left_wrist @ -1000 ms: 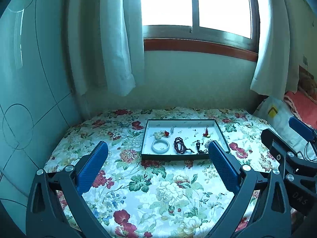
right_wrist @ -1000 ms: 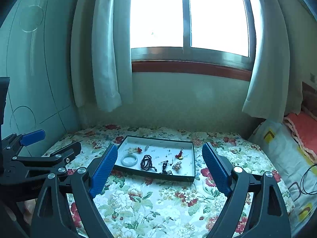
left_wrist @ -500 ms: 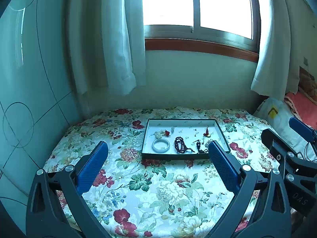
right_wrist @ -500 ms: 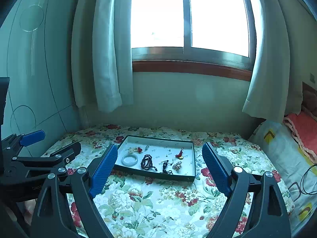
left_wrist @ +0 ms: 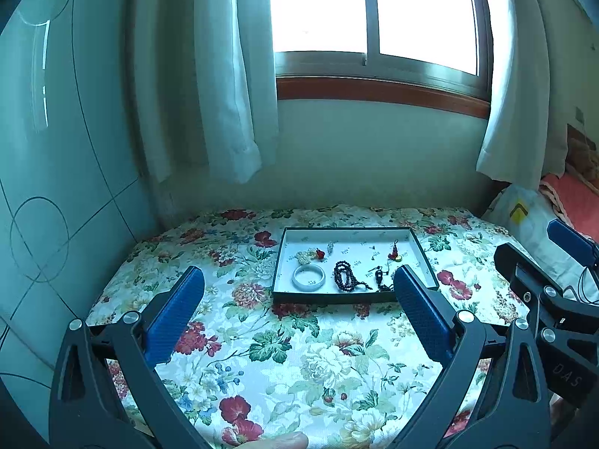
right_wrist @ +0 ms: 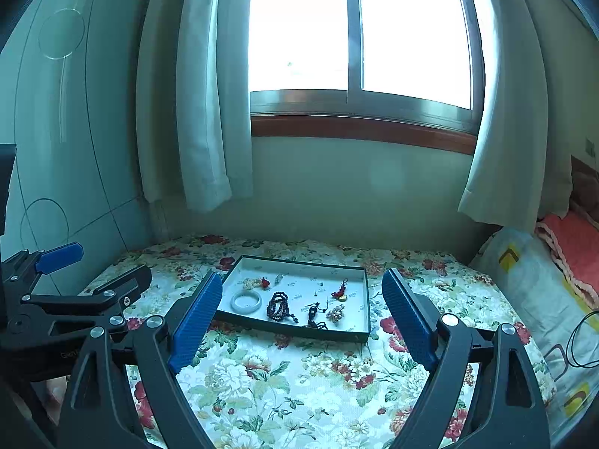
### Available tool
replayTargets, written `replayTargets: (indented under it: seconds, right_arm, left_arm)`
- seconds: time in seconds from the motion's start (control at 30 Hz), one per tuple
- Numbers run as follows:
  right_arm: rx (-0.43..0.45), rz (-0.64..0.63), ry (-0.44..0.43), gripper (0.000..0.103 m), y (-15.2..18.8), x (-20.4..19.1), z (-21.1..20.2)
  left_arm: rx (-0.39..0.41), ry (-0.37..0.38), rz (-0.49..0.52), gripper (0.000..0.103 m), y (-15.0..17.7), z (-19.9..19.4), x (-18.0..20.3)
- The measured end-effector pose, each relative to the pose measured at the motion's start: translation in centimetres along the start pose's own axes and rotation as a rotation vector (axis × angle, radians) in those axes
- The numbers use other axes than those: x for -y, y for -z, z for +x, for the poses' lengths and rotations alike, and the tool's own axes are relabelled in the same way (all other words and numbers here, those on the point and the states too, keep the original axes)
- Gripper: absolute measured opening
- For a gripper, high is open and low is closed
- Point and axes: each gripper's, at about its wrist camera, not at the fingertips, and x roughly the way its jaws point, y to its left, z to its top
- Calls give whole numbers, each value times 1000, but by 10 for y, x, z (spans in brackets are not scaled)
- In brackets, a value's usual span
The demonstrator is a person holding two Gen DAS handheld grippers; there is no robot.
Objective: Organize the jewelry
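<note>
Between the jaws of both tools we see only air: the left gripper point(left_wrist: 297, 288) is spread wide with nothing held, its blue pads point(left_wrist: 176, 316) hanging above the floral bedspread point(left_wrist: 299, 355). The right gripper point(right_wrist: 301, 307) is likewise spread wide and holds nothing. Each tool shows at the edge of the other's view, the two side by side and apart.

Ahead of both, well clear of the pads, we note a shallow dark-rimmed tray point(left_wrist: 284, 249) with a white floor, lying flat on the bedspread. Contents, as seen from the left wrist:
- pale bangle point(left_wrist: 309, 276), front left of the tray;
- dark bead string point(left_wrist: 345, 281), just right of the bangle, not touching it;
- dark corded pendant point(left_wrist: 379, 278), further right, partly hidden behind the left tool's right pad;
- red knot charm with a gold piece point(left_wrist: 394, 254), toward the back right;
- pale bead cluster with a red bit point(left_wrist: 310, 255), back left, behind the bangle.

From the right wrist we also log a small pale beaded cluster point(right_wrist: 335, 313) at front right, beside the pendant.

Beyond the bed: white curtains point(left_wrist: 228, 75) flanking a bright window point(left_wrist: 370, 11) with a wooden sill, and to the right a pillow point(right_wrist: 531, 288) and a pink blanket point(right_wrist: 572, 243).
</note>
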Motion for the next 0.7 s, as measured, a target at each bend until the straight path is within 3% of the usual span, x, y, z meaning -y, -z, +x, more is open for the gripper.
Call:
replayTargets:
  seconds: [0.7]
  right_arm:
    - [-14,-13,-5,86,0,-3,4]
  left_arm:
    - [-4,-1,-18,101,3,1,-3]
